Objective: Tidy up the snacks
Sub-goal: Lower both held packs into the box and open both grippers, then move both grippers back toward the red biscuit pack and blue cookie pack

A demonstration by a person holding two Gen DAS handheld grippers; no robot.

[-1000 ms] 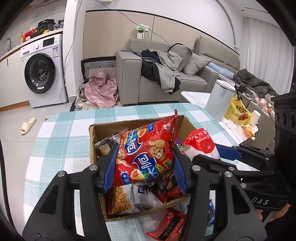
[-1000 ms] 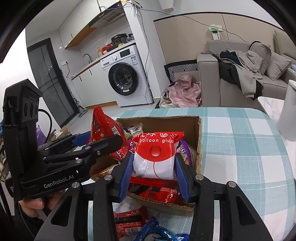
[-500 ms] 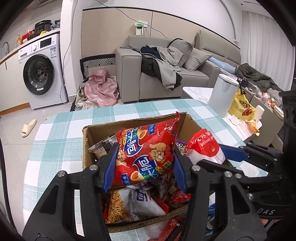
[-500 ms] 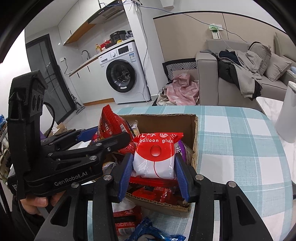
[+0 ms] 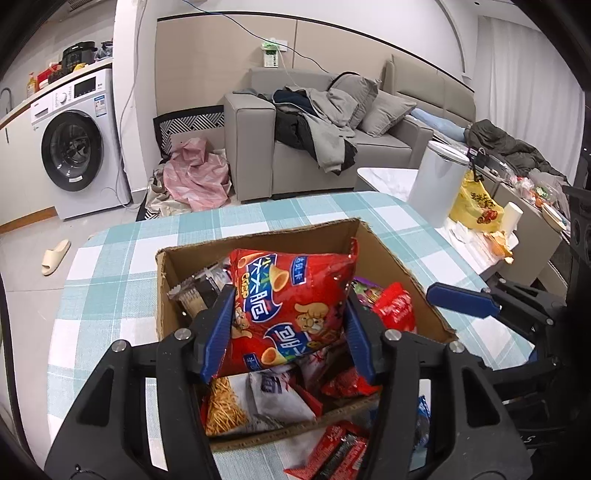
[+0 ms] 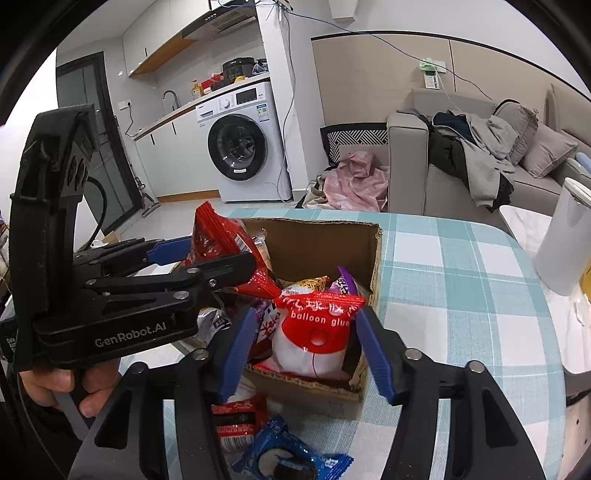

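Right wrist view: the right gripper (image 6: 308, 341) jaws, just opening, flank the freed balloon glue bag (image 6: 314, 338) upright in the box (image 6: 375, 258), while the left gripper (image 5: 288, 332) at nine o'clock grips the chip bag (image 5: 291, 302).

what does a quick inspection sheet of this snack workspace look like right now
surface: table under a teal and white checked cloth.
job's things: open brown cardboard box holding mixed snack packs; red crisp bag above it; white and red balloon glue pack lying in the box.
clutter: blue biscuit wrapper and red packet on the cloth outside the box.
grippers: left gripper shut on the red crisp bag; right gripper has just been opening, clear of the balloon glue pack between its fingers.
cables: blue cable along the wall.
surroundings: white washing machine, grey sofa piled with clothes.
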